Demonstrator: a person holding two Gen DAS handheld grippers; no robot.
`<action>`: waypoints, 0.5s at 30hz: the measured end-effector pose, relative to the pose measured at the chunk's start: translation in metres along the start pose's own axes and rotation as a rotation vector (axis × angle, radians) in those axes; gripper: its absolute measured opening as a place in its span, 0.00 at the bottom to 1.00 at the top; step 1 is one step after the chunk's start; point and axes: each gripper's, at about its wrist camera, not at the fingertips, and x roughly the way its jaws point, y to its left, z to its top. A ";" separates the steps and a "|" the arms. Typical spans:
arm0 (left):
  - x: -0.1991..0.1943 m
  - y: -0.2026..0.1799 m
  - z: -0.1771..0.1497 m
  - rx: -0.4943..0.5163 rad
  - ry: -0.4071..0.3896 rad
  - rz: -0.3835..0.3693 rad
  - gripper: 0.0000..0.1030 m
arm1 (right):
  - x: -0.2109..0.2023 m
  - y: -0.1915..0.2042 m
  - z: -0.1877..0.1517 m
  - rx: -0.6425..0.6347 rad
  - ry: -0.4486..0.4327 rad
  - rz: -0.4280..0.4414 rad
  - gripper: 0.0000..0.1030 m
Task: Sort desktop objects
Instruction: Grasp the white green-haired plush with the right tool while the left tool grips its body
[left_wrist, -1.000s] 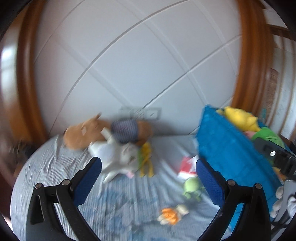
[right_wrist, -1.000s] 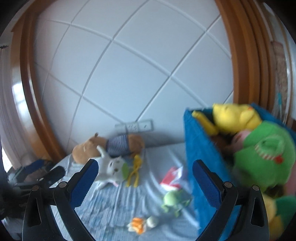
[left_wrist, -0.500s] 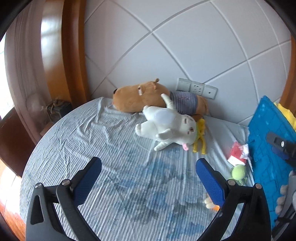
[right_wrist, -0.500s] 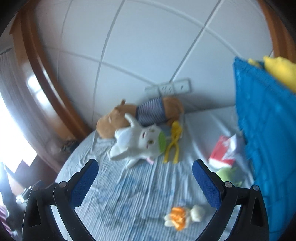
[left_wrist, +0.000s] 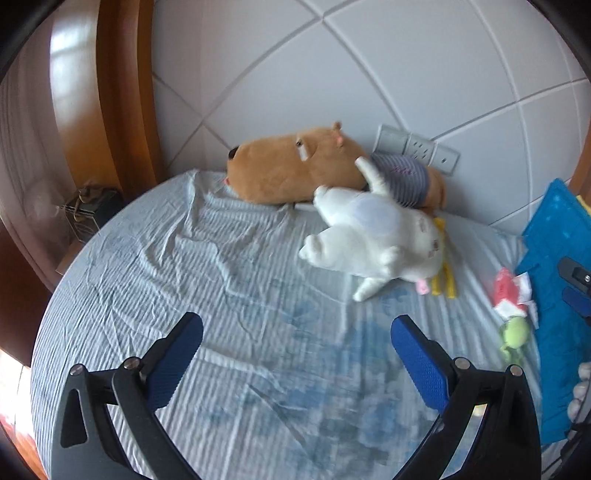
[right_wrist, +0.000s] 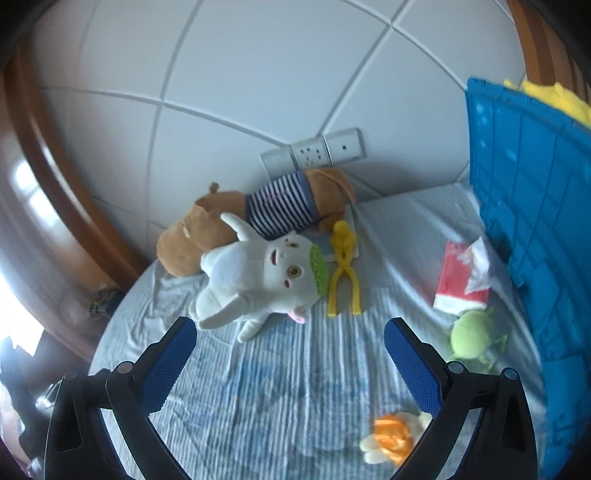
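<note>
Both grippers hang above the round table covered in a wrinkled, blue-grey striped cloth, each with its blue-padded fingers spread wide and nothing between them. The left gripper faces a bare stretch of cloth, and the right gripper looks toward the toys, a stance that suits selecting the next item rather than gripping one.

The items to be sorted lie loose on the cloth. A large brown plush animal in a striped blue-and-white shirt rests against the white tiled wall, below a grey socket strip. A white plush creature with a green patch on its head lies on its side, touching the brown one. A yellow plastic scissor-style tong lies just beside the white plush. Nearer the right side are a red-and-white tissue packet, a small green plush figure and a small orange-and-cream soft toy.

A blue fabric storage bin stands at the right edge of the table. It is judged to be the destination, since a yellow plush already shows above its rim.

The interior of the bin is hidden. The right finger partly covers the orange toy. The left view is motion-blurred near its lower edge. The dark object beyond the table's left edge cannot be identified.
</note>
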 end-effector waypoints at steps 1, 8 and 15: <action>0.010 0.003 0.002 0.000 0.014 -0.001 1.00 | 0.008 0.001 -0.001 0.002 0.015 -0.004 1.00; 0.081 0.012 0.021 0.017 0.064 -0.006 1.00 | 0.080 -0.008 0.005 0.022 0.105 -0.028 1.00; 0.147 -0.015 0.068 0.082 0.044 -0.048 1.00 | 0.150 -0.029 0.026 0.045 0.135 -0.032 1.00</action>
